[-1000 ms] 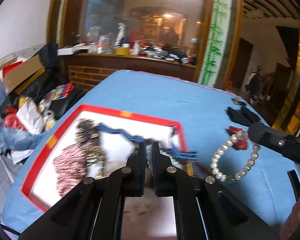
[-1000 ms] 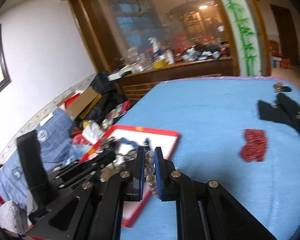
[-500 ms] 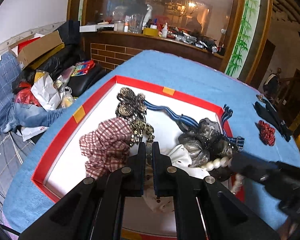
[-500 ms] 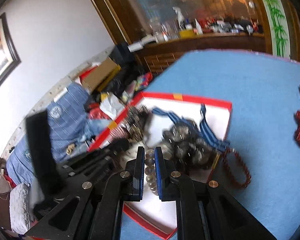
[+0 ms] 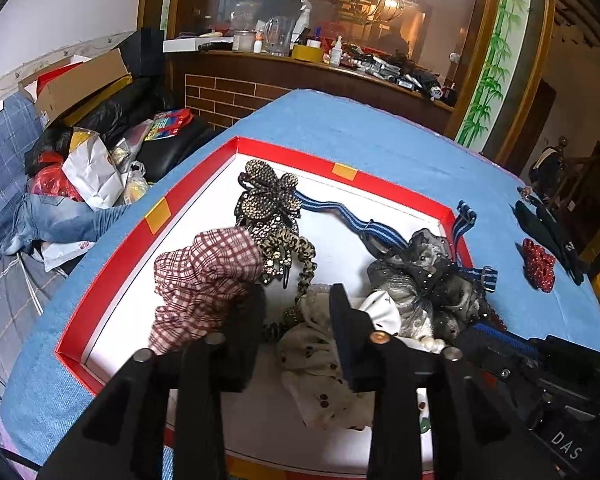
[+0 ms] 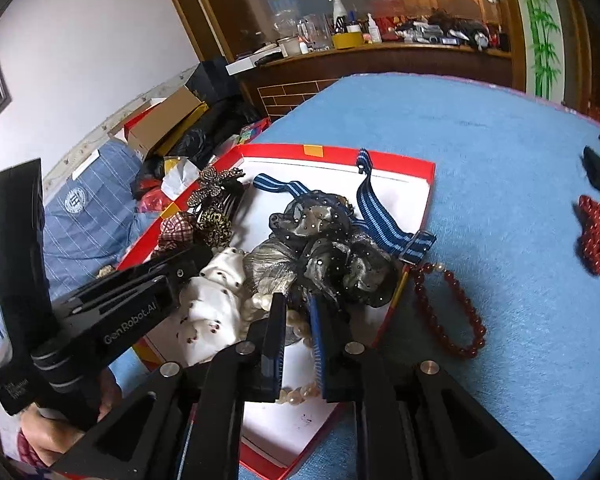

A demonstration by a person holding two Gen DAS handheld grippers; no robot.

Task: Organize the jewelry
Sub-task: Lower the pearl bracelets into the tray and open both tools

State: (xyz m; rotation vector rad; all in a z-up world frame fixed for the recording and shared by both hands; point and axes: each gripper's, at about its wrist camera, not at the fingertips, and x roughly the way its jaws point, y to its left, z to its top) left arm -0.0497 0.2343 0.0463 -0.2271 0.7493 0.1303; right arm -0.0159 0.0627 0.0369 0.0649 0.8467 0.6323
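Blue cloth covers the table [image 6: 480,152] under a red-rimmed tray [image 6: 424,200]. Inside the tray's near corner, the pearl necklace [image 6: 296,390] lies slack between the right gripper [image 6: 296,312], whose jaws stand slightly apart around it. Beside it, the left gripper [image 5: 296,300] hangs spread wide over a cream scrunchie [image 5: 316,360], empty.

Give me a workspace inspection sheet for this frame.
Surface: blue cloth table.
Job's things: red tray holds scrunchies, hair clips, striped band; pearl necklace lies in tray; red bead bracelet lies just outside its rim.
Clutter: red beaded item and black items on the cloth.
Grippers: left hand-held gripper open over tray; right hand-held gripper slightly open around the pearls.
Cables: nothing seen.
Surroundings: cluttered counter, boxes and bags on floor.
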